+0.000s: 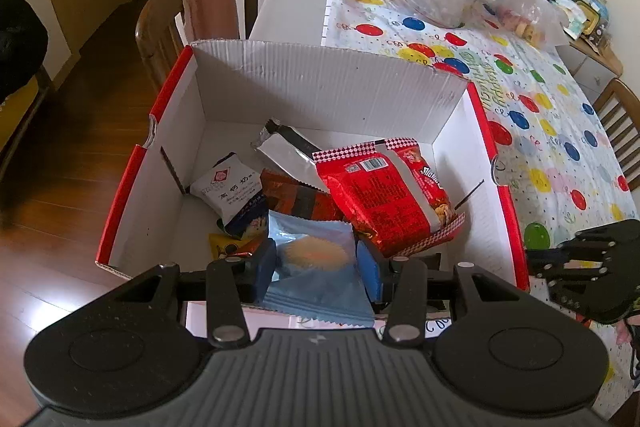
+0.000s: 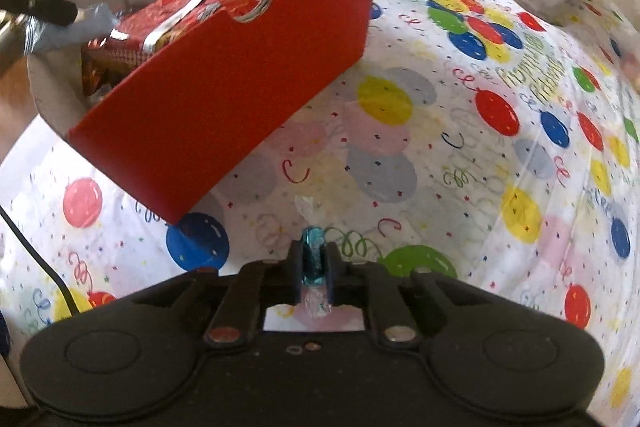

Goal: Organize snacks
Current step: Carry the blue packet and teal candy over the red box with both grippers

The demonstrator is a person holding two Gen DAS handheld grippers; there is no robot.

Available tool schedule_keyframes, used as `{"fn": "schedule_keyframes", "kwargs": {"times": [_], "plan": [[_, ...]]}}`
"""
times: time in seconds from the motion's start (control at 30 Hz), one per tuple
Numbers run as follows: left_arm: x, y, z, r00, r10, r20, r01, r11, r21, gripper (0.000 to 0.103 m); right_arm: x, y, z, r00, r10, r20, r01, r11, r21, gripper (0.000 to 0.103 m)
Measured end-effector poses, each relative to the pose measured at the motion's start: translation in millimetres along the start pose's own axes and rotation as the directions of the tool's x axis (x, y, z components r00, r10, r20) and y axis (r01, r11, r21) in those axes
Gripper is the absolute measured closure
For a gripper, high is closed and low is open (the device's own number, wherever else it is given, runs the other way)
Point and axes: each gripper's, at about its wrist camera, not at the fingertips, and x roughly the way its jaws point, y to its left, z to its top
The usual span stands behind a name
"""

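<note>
Left wrist: left tongs (image 1: 316,261) clamp blue cake packet (image 1: 316,259) over near edge of red box (image 1: 486,131); several snacks already inside.
Right wrist: right tongs (image 2: 313,267) closed on blue wrapped candy (image 2: 312,259), low over worktop (image 2: 440,147). Both items left to drop in.

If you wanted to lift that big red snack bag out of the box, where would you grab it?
Probably the red snack bag's checkered crimped edge, coming from above. The bag lies tilted on other packets in the box, so that flat seam sticks up free, thin enough for tongs to pinch.
</note>
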Motion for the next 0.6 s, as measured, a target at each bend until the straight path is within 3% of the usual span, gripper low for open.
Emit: {"fn": "schedule_keyframes", "kwargs": {"times": [0.13,0.3,0.43,0.6], "plan": [[-0.3,3.2,-1.1,1.0,-0.016,0.004,0.016,1.0,0.004,0.063,-13.1,-0.3,-2.8,0.999,-0.022,0.032,0.019,0.996,0.091,0.094],[-2.4,5.9,-1.7,0.999,-0.035,0.014,0.035,0.999,0.011,0.065,-51.2,5.4,7.1,0.991,-0.015,0.135,-0.009,0.984,0.176,0.094],[-1.3,11.2,0.6,0.999,-0.027,0.027,0.027,1.0,0.008,0.068,-83.1,16.9,22.9,0.974,0.0,0.225,-0.049,0.976,0.214,0.094],[-0.5,26.8,6.6,0.998,0.001,0.069,-0.001,1.0,-0.004,0.07,-96.0,35.0,51.6,0.961,0.045,0.273,-0.104,0.973,0.207,0.094]]}}
